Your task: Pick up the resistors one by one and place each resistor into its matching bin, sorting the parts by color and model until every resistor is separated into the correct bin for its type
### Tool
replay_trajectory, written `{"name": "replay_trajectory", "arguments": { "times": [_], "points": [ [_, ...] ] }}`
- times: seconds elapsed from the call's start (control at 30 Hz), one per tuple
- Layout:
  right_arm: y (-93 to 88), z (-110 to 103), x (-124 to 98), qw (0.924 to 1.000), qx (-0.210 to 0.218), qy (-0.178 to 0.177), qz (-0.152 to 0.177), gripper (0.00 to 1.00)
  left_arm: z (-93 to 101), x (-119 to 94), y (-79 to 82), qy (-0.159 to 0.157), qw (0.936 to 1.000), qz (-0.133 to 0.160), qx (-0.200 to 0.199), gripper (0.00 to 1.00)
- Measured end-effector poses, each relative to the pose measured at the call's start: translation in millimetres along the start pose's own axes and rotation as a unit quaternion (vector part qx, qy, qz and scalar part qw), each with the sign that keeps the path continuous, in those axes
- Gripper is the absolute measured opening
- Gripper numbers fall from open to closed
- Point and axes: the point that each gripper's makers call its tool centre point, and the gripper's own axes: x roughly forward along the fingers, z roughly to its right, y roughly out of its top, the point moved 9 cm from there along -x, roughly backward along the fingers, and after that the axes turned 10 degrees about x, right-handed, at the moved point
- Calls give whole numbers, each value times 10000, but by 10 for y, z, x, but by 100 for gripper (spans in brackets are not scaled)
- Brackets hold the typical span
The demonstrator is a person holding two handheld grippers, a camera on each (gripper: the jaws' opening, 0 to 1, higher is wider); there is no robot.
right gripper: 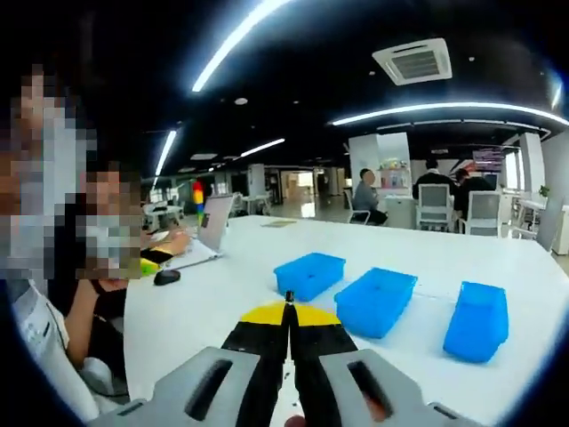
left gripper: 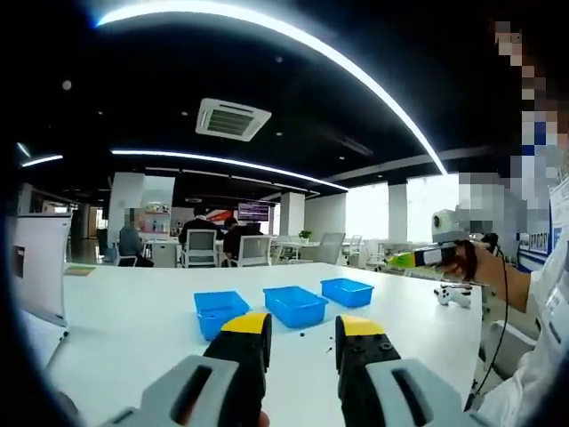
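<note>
On the white table (left gripper: 124, 311), in the left gripper view, three blue bins stand in a row: the left bin (left gripper: 219, 311) nearest, the middle bin (left gripper: 295, 304) beside it, the right bin (left gripper: 347, 291) farther off. Small dark specks (left gripper: 302, 335) lie on the table just in front of the middle bin; they may be resistors, though they are too small to tell. The left gripper (left gripper: 302, 342) hangs above the near table edge, its yellow-tipped jaws standing apart with nothing between them. Farther right, a hand holds the other gripper (left gripper: 427, 256) raised over the table, and a white game controller (left gripper: 453, 296) lies near that edge.

In the right gripper view, a laptop (right gripper: 209, 231) and a black mouse (right gripper: 166, 277) sit at the far left, then the same three bins run rightward. The right gripper (right gripper: 287, 311) has its jaws pressed together, and a small dark part (right gripper: 288, 295) sticks out at the tips, probably a resistor, hovering short of the nearest bin (right gripper: 309, 274).

Judging by this, sorting is underway: the pinched piece awaits its bin, and the bins' contents cannot be seen.
</note>
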Motion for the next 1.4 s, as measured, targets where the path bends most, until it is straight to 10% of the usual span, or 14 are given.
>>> {"name": "replay_trajectory", "arguments": {
  "times": [0.43, 0.9, 1.03, 1.17, 1.4],
  "points": [
    [214, 56, 1322, 9976, 34, 236, -643, 3, -43, -53, 48, 41, 9999, 112, 6, 31],
    [45, 321, 2558, 9919, 122, -73, -1262, 4, -57, -77, 58, 66, 9998, 172, -19, 31],
    [14, 332, 2694, 9940, 40, -164, -1077, 6, -54, -107, 55, 82, 9998, 189, -17, 31],
    [-14, 332, 2753, 9953, -47, -281, -930, 62, -38, -114, 45, 71, 9998, 180, -9, 31],
    [60, 308, 2544, 9969, -90, -314, -716, 57, -22, -111, 37, 11, 9999, 170, -9, 31]
  ]
}}
